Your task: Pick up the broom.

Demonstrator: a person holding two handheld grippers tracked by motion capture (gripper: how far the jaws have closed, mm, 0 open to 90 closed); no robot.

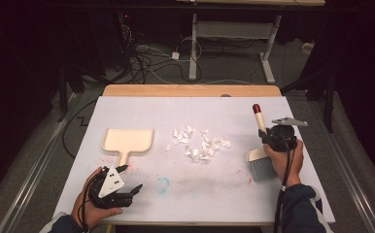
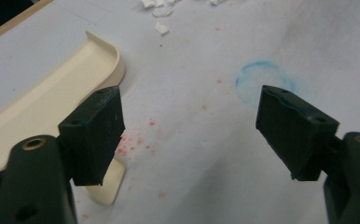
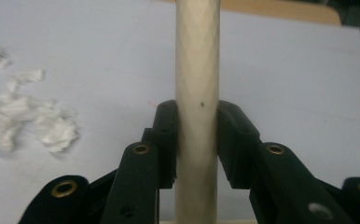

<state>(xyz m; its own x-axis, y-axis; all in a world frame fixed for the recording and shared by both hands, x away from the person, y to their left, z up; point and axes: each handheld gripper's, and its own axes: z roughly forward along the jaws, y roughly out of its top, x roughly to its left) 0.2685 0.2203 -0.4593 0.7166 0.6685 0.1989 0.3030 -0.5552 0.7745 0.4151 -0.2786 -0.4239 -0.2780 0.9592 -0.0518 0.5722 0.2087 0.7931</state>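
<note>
A hand brush (image 1: 262,154) with a cream handle, red tip and grey bristles is at the table's right side. My right gripper (image 1: 271,138) is shut on its handle (image 3: 197,84), both pads pressed against it. A cream dustpan (image 1: 127,141) lies flat at the left, its handle (image 2: 107,186) pointing toward the near edge. My left gripper (image 1: 131,179) stands open just beside that handle, nothing between its jaws. A pile of white paper scraps (image 1: 199,144) lies in the middle of the table.
The white table cover (image 1: 195,194) carries red specks (image 2: 136,142) and a blue ring stain (image 2: 257,79). A wooden table edge (image 1: 190,90) runs along the far side. Beyond it are cables and a desk frame (image 1: 234,43) on the floor.
</note>
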